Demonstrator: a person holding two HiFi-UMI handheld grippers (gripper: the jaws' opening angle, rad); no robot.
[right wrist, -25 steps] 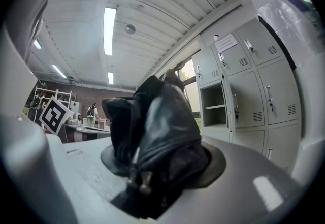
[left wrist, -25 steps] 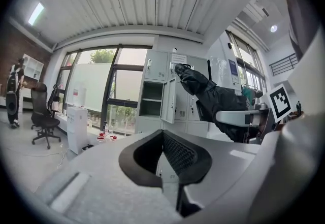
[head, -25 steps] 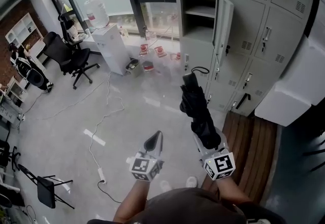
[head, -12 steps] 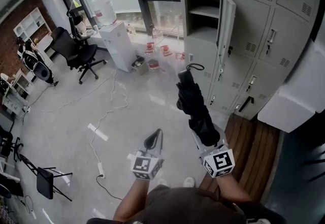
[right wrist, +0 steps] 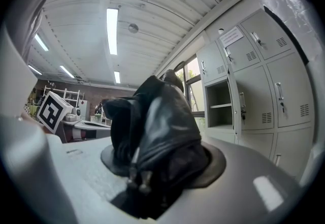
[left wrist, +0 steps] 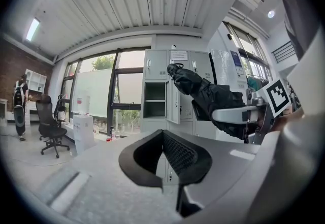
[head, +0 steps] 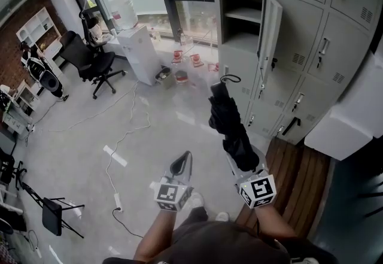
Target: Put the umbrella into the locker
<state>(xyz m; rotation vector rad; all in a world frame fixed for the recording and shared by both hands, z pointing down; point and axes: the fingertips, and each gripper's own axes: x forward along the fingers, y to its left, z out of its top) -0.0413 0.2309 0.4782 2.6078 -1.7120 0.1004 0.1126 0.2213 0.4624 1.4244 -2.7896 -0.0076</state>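
Well to the left of the open locker (head: 242, 29), across bare floor, stand a black office chair (head: 90, 64) and a white water dispenser (head: 139, 56); neither belongs to the job. Nearer the person, and also left of the locker, the left gripper (head: 181, 166) points level with its jaws brought together on nothing. In the left gripper view its dark pads meet at the tip, and only floor and the locker bank lie beyond them. Just to its right, the right gripper (head: 242, 163) is clamped on one end of the folded black umbrella (head: 229, 125), its jaws roughly half apart and the bunched fabric filling the gap between them. The umbrella reaches forward toward the locker. Its far end, which carries a thin loop (head: 231, 80), is well short of the opening and appears lower than the locker's shelf (head: 244, 14). The locker's door (head: 267, 32) hangs swung out at the right side of the opening, so nothing needs opening first. I judge the step in hand to be the carry toward the locker, with the insertion not yet begun. The next move calls for closing the remaining gap, lifting the umbrella to compartment height, and steering its loop end between the locker's left wall and the door. Only then should the jaws let go.
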